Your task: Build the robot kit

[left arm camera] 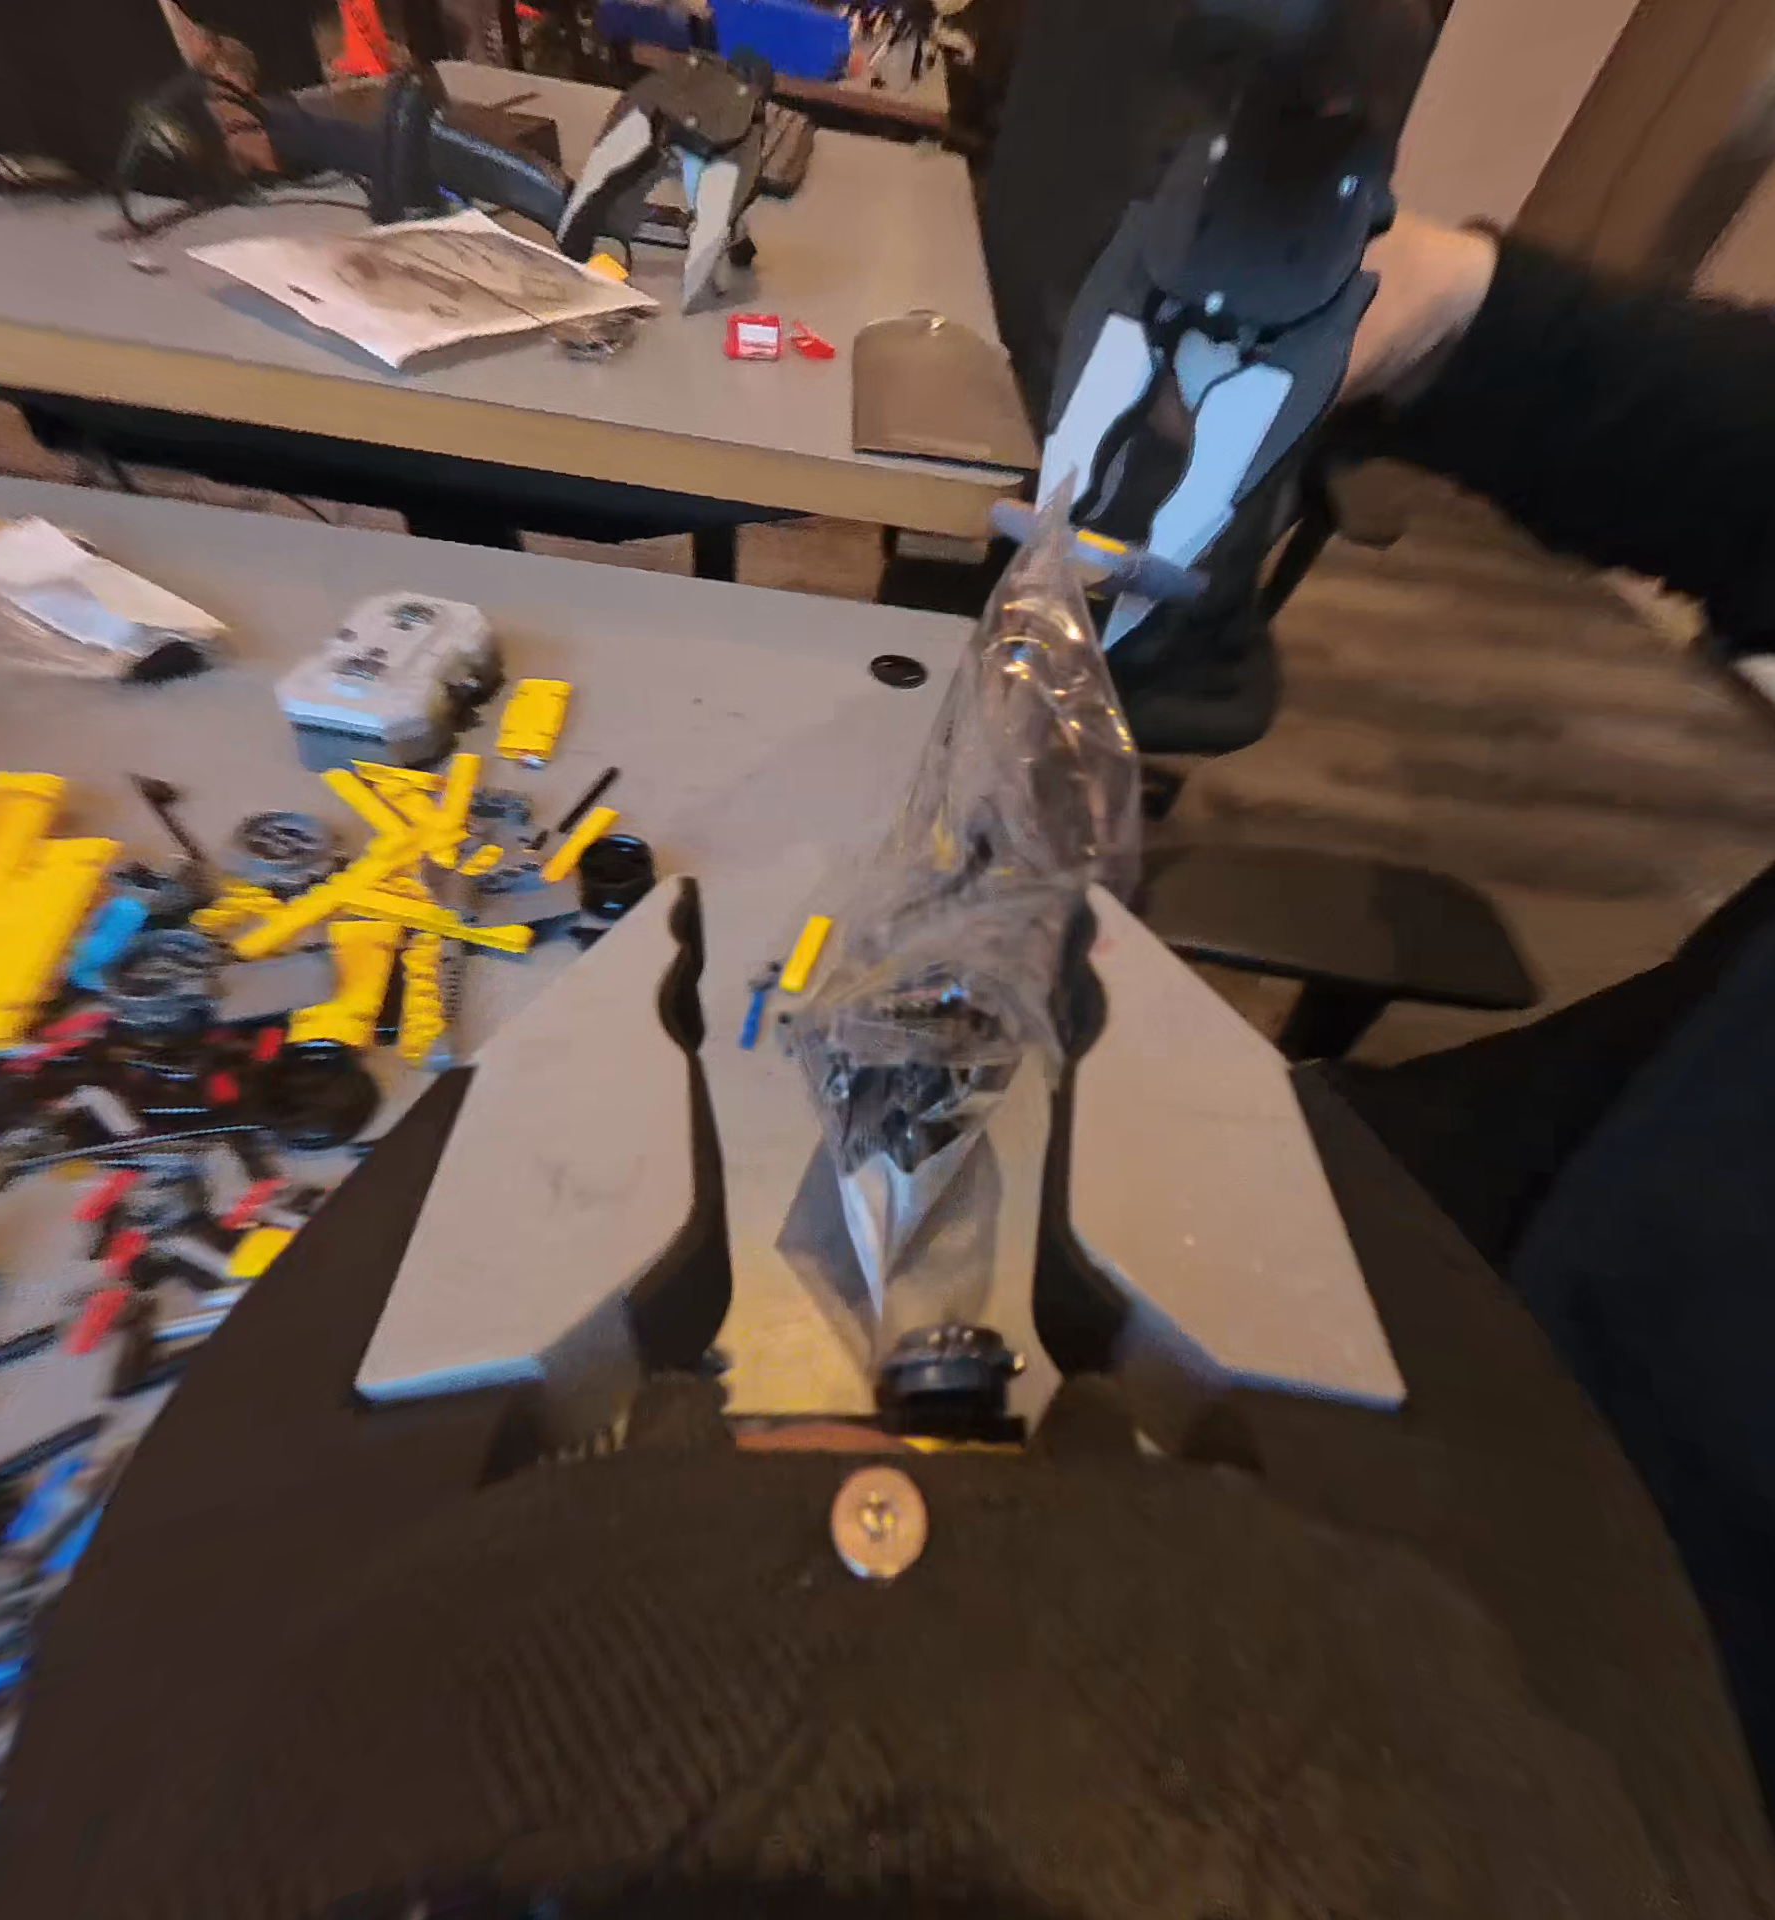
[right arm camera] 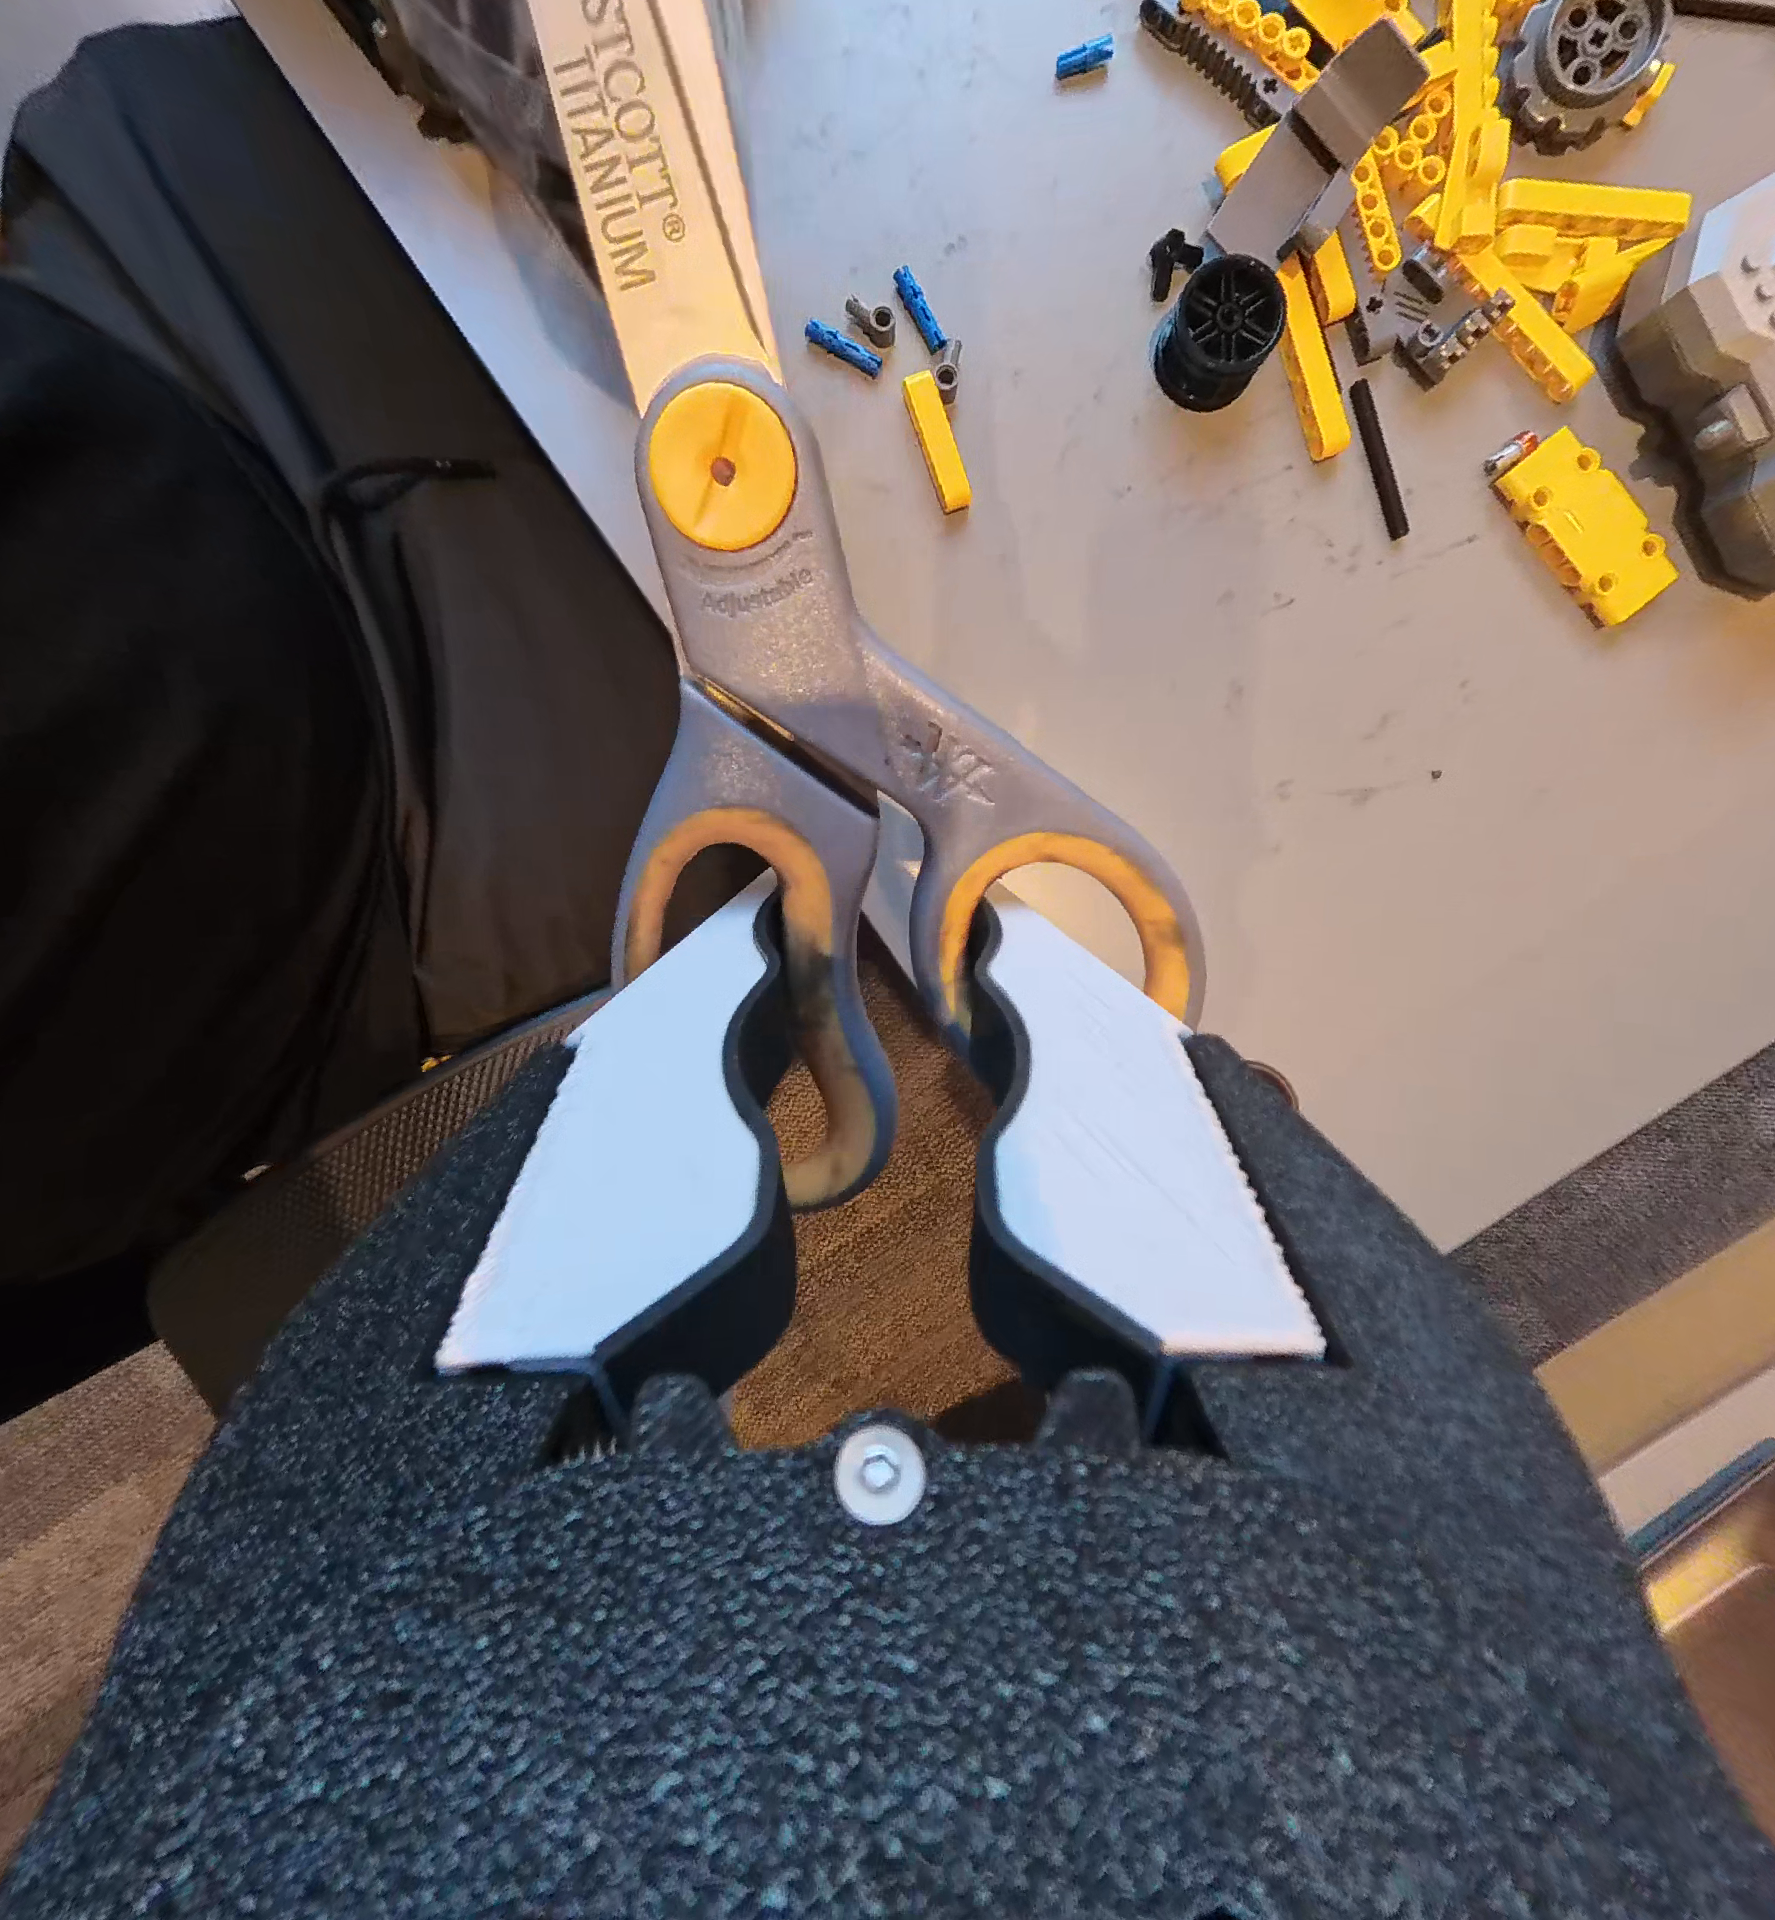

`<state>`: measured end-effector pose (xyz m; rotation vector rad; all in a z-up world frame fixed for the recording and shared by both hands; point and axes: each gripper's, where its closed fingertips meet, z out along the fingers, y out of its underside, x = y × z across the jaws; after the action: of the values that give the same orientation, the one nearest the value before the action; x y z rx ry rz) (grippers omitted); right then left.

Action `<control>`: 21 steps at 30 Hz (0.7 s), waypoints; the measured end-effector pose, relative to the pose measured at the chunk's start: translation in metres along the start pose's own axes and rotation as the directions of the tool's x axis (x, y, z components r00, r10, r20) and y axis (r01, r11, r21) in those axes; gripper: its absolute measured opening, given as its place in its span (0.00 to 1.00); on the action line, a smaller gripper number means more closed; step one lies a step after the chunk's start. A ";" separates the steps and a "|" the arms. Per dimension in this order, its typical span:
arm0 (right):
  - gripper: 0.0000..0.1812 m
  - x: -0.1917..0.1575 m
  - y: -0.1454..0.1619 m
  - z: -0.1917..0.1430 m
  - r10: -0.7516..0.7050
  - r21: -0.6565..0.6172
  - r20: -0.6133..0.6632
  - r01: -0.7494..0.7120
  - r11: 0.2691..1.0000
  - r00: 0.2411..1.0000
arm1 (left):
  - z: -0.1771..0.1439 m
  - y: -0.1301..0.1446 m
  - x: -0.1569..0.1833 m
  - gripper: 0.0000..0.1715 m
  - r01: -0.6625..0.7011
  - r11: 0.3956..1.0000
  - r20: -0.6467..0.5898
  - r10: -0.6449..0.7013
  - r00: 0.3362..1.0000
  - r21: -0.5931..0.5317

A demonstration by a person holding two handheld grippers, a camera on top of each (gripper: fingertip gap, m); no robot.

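My left gripper (left arm camera: 883,894) is open over the grey table (left arm camera: 758,727). A clear plastic bag (left arm camera: 976,935) of small dark parts stands between its fingers, leaning on the right finger (left arm camera: 1174,1122). The bag's top reaches the scissors (left arm camera: 1101,551) held by my right gripper (left arm camera: 1153,488), with a dark sleeve (left arm camera: 1641,436) behind. In the right wrist view my right gripper (right arm camera: 878,914) has a finger through each loop of the grey and yellow scissors (right arm camera: 758,644) and grips the handles. The blade (right arm camera: 644,156) points away, with the bag (right arm camera: 467,62) behind it.
A pile of yellow building parts (left arm camera: 374,883) (right arm camera: 1465,208), a grey block (left arm camera: 384,675) (right arm camera: 1756,416), a black wheel (right arm camera: 1215,332), a yellow beam (right arm camera: 937,442) and blue pins (right arm camera: 841,348) lie on the table. A black chair (left arm camera: 1330,925) stands right. A rear table (left arm camera: 654,416) holds a booklet (left arm camera: 426,281) and another gripper (left arm camera: 696,156). My hands' fingertips stand some 20 centimetres from each other.
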<state>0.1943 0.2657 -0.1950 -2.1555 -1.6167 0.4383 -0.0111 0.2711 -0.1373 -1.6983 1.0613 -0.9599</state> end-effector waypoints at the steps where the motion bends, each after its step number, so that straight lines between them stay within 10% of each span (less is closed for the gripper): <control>1: 0.15 0.000 0.001 -0.001 -0.001 -0.004 0.003 0.001 1.000 1.000 | 0.005 0.003 0.002 0.40 0.044 0.999 -0.026 -0.043 0.999 0.009; 7: 0.15 0.002 0.009 -0.002 0.033 -0.009 0.005 -0.033 0.999 0.999 | 0.006 0.003 0.025 0.44 0.238 0.967 -0.182 -0.219 0.959 0.089; 14: 0.15 0.003 0.008 0.003 0.046 0.021 0.006 -0.046 0.999 0.999 | 0.019 0.026 0.029 0.56 0.182 0.982 -0.027 -0.183 0.983 -0.049; 21: 0.15 0.003 0.012 0.005 0.067 0.037 0.007 -0.067 0.997 0.998 | 0.033 0.010 0.013 0.30 0.169 0.981 0.071 -0.162 0.984 -0.092</control>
<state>0.2024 0.2666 -0.2054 -2.1877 -1.5307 0.4917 0.0211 0.2663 -0.1548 -1.9092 0.9503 -0.9649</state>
